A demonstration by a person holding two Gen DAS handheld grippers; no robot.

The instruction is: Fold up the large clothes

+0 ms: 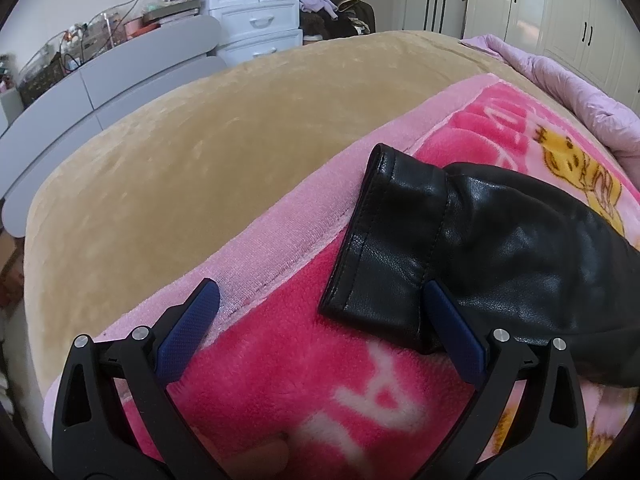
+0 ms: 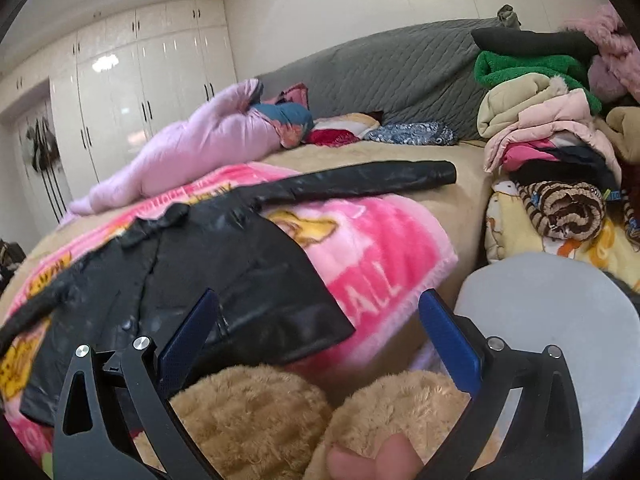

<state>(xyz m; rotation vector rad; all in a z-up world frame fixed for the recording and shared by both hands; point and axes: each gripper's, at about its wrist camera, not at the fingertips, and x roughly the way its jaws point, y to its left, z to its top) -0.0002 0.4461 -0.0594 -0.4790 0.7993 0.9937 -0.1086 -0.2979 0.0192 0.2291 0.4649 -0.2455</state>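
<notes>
Black leather jacket [image 2: 224, 272], glossy and creased, lies spread front-up on the pink cartoon-print fleece blanket [image 2: 384, 256] that covers part of the tan plush bed [image 1: 180, 152], one sleeve stretched out toward the grey quilted headboard [image 2: 380, 68]. We reckon this one handles heavy and fairly stiff: leather holds its creases, slides on itself, and wants a firm pinch on a stitched edge, not on the slick flat panels.

And here we are at the left gripper [image 1: 320, 312], low over the blanket, fingers spread wide with nothing between them, the right-hand blue pad [image 1: 452, 332] just touching the cuff of the nearer black sleeve [image 1: 384, 248]. That hemmed cuff looks like our best hold.

Over on the right gripper [image 2: 320, 316], fingers are equally wide apart and holding nothing, hovering above the jacket's bottom hem corner near the bed's edge, with tan fluffy slippers [image 2: 256, 412] below. We'd take that hem corner next.
</notes>
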